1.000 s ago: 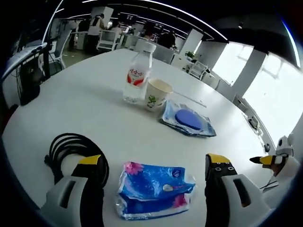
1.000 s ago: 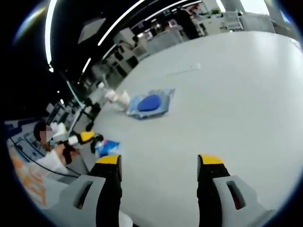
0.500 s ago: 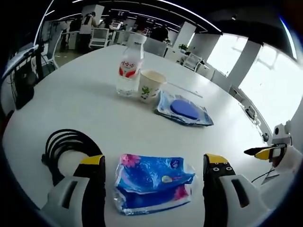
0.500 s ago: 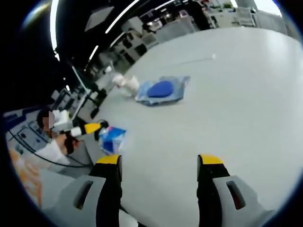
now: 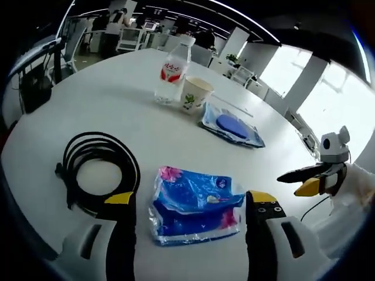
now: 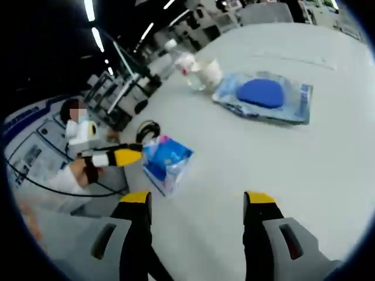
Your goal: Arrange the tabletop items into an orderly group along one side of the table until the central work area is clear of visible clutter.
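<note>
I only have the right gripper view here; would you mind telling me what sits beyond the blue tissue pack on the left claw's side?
Observer: A coiled black cable lies flat on the white table just beside the tissue pack. Your view catches only a sliver of it.
Operator: Thanks. Is the left claw closed on the pack yet?
Observer: No. The left claw is open, one jaw on either side of the pack, which lies flat on the table.
Operator: And that bottle behind the cup, does it have its cap?
Observer: Yes, the water bottle stands upright, capped, with a red label, close beside the paper cup.
</note>
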`<action>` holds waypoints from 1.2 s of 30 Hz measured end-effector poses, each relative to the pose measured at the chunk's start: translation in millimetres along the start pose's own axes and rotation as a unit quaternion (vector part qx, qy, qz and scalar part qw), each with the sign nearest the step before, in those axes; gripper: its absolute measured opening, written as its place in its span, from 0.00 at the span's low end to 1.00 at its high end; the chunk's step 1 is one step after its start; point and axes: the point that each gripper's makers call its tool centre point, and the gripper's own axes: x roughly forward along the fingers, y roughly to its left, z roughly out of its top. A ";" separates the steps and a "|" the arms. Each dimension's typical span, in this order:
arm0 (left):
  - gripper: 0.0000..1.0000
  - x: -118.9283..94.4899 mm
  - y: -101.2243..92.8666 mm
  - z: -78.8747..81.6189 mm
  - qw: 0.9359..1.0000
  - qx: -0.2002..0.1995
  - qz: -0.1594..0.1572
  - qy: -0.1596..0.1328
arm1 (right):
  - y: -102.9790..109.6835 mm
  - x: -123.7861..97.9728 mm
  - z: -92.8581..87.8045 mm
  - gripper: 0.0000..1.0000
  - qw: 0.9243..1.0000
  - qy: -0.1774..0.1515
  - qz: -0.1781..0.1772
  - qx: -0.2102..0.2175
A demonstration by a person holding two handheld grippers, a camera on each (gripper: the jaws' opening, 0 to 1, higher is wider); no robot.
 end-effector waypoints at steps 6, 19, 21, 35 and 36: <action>0.76 -2.1 7.7 -9.1 1.000 -0.005 0.005 0.009 | 12.8 23.3 -0.4 0.61 0.999 0.030 0.011 -0.019; 0.55 6.7 12.5 -24.8 0.999 0.034 0.010 0.037 | 38.9 66.6 -14.9 0.53 0.993 0.087 0.022 -0.077; 0.48 5.9 14.0 -27.6 0.998 0.041 0.013 0.041 | 36.8 69.2 -14.2 0.52 0.993 0.086 0.012 -0.085; 0.02 1.5 8.4 -44.6 0.993 0.096 0.020 0.070 | 17.5 77.5 -27.2 0.15 0.986 0.106 -0.017 -0.126; 0.02 1.5 7.0 -43.5 0.993 0.091 0.017 0.067 | 16.8 76.1 -26.9 0.11 0.987 0.104 -0.017 -0.124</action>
